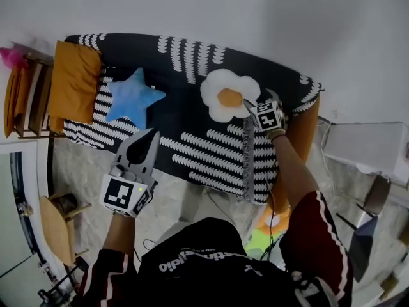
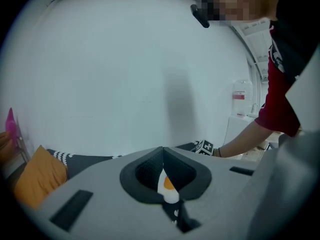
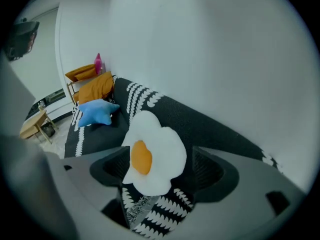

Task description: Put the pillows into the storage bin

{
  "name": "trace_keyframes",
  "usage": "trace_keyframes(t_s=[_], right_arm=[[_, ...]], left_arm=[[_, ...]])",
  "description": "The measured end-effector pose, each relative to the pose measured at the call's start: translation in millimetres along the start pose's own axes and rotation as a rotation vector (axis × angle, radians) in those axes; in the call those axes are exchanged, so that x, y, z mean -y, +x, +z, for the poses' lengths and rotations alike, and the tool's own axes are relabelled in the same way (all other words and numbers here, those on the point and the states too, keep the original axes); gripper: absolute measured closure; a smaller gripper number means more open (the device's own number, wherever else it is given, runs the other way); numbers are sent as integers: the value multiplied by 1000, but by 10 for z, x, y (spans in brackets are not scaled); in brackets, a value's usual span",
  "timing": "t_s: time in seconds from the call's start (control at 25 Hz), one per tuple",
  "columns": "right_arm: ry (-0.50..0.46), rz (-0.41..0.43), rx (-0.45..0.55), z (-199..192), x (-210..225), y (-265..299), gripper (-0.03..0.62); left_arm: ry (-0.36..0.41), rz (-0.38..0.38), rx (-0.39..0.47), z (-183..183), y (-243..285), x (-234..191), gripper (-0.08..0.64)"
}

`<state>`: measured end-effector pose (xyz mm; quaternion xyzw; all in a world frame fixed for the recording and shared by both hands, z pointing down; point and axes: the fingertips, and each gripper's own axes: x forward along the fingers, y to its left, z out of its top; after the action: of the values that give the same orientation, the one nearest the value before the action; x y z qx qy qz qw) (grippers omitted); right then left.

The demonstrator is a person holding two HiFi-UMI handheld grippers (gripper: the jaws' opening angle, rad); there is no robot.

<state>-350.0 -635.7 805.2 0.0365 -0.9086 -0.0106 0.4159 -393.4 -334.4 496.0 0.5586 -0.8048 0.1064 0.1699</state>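
Note:
A fried-egg pillow point(image 1: 225, 94) lies on the sofa's black-and-white throw point(image 1: 192, 139). To its left lie a blue star pillow point(image 1: 131, 100) and an orange pillow point(image 1: 74, 82). My right gripper point(image 1: 261, 100) is at the egg pillow's right edge, jaws wide open. In the right gripper view the egg pillow point(image 3: 152, 154) fills the gap between the spread pads without being pressed, and the star pillow point(image 3: 97, 112) lies beyond. My left gripper point(image 1: 148, 136) hangs shut and empty over the sofa's front edge. Through its closed jaws only a sliver of the egg pillow point(image 2: 167, 186) shows.
A wooden rack point(image 1: 29, 94) with orange cushions stands left of the sofa, a small wooden stool point(image 1: 54, 226) on the floor below it. A white box-like unit point(image 1: 364, 147) sits right of the sofa. Colourful soft items point(image 1: 268, 232) lie on the floor by my legs.

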Motion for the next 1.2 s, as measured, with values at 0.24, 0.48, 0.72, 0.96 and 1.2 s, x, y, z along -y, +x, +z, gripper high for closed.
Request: trace_keyframes(t_s=[0.24, 0.48, 0.72, 0.96, 1.2], right_arm=[[-19, -2, -65, -282, 164, 759, 186], [-41, -5, -113, -402, 208, 1096, 158], [-31, -34, -127, -396, 248, 1148, 187], [-56, -38, -101, -295, 166, 937, 365], [-102, -45, -79, -130, 72, 562, 399]], left_arm=[[-35, 32, -55, -284, 89, -210, 557], [-48, 60, -106, -585, 68, -340, 557], [-77, 89, -105, -621, -16, -411, 557], [-87, 95, -76, -557, -165, -385, 557], [-91, 95, -34, -487, -391, -372, 557]])
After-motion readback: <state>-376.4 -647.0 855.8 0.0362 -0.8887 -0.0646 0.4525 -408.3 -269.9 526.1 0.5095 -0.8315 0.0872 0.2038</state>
